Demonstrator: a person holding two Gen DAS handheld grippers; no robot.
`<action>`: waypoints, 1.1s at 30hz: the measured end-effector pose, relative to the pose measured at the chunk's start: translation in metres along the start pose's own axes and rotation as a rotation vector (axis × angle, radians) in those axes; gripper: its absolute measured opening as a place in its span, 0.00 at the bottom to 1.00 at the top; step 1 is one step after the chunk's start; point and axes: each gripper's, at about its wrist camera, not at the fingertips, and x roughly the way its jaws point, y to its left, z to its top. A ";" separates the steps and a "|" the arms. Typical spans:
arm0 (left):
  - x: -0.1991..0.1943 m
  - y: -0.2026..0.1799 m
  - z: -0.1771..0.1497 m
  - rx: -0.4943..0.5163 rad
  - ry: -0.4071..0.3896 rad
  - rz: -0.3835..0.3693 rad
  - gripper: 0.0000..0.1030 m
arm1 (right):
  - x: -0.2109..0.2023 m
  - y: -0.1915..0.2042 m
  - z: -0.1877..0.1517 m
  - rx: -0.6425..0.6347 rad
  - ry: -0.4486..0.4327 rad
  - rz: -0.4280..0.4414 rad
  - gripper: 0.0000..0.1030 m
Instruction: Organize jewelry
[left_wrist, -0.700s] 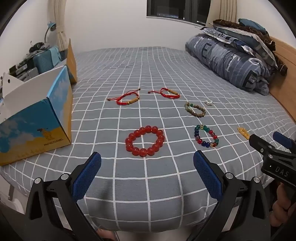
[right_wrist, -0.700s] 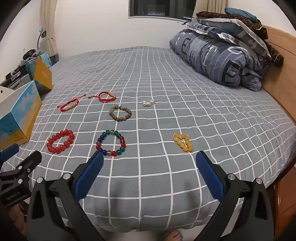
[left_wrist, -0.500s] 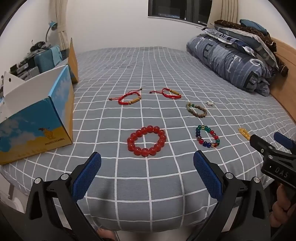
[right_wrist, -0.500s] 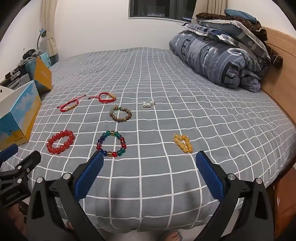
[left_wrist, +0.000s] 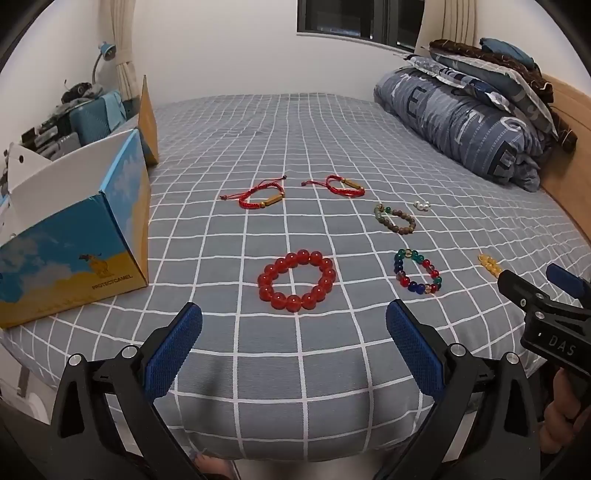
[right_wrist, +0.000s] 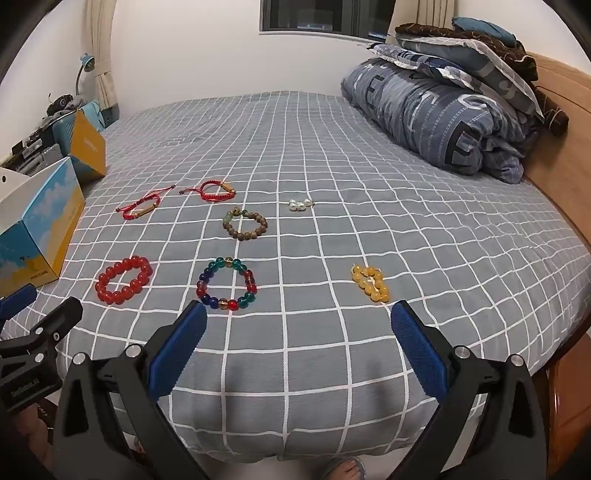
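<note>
Seven pieces of jewelry lie spread on the grey checked bedsheet (right_wrist: 332, 155), none touching another. Taking the red bead bracelet (left_wrist: 296, 279) as the landmark: it is a ring of large glossy red beads lying flat near the front edge of the bed. To its right lies the multicolour bead bracelet (left_wrist: 418, 271), with blue, green, red and clear beads. Further right is the yellow bead cluster (right_wrist: 370, 283), bunched rather than open. Behind the red bracelet lie two red cord bracelets, each with a gold tube: the left cord bracelet (left_wrist: 258, 196) and the right cord bracelet (left_wrist: 341, 185). Behind and to the right sit the brown wooden bead bracelet (left_wrist: 394, 219) and, beyond it, a small group of white pearls (right_wrist: 300, 204).

Left of the red bracelet stands an open blue-and-yellow cardboard box (left_wrist: 81, 254). Far back right is a folded blue duvet (right_wrist: 436, 122) against the wooden headboard (right_wrist: 561, 122).

The left gripper (left_wrist: 294, 336) hovers in front of the red bracelet, jaws spread wide and holding nothing. The right gripper (right_wrist: 299, 334) hangs before the multicolour and yellow pieces, likewise released and empty. Nothing lies between either gripper and the jewelry.
</note>
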 end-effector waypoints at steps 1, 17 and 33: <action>0.000 0.000 0.000 0.000 0.000 0.001 0.94 | 0.000 0.000 0.000 0.000 0.001 0.001 0.93; 0.001 0.001 0.000 0.003 0.003 0.030 0.94 | 0.005 0.003 -0.002 -0.005 0.012 0.002 0.93; 0.000 0.003 0.001 -0.003 0.006 0.029 0.94 | 0.006 0.004 -0.002 -0.005 0.012 0.003 0.93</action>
